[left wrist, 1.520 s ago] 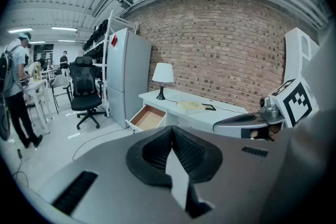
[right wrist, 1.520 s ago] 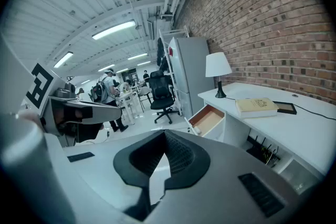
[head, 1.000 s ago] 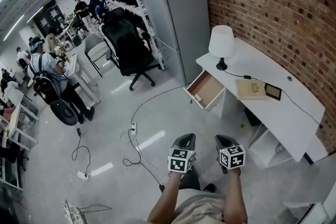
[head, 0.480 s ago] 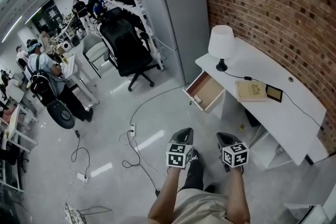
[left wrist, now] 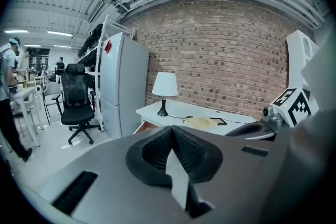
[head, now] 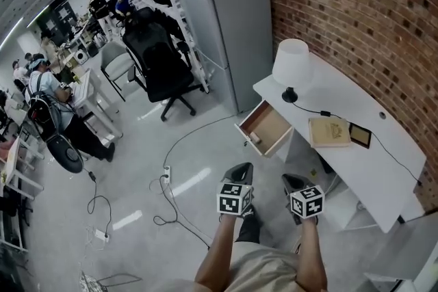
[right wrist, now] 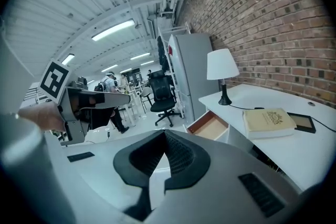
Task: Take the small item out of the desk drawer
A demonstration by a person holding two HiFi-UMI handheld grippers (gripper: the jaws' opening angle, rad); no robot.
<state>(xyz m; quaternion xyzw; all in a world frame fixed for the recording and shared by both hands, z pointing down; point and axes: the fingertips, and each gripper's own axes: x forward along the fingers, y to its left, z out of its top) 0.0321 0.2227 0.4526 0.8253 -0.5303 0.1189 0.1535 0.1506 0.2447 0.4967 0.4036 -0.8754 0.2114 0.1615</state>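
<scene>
Drawer [head: 268,125]: open, nearer than a second ago; you're closing in. Small item [head: 255,138]: inside, untouched. Left gripper [head: 242,169], right gripper [head: 288,180]: both pinched closed, empty.

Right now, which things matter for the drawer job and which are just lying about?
Job: drawer (open), small item inside it, desk, left gripper, right gripper.
Lying about: lamp, book, tablet, office chair, grey cabinet, floor cables.
</scene>
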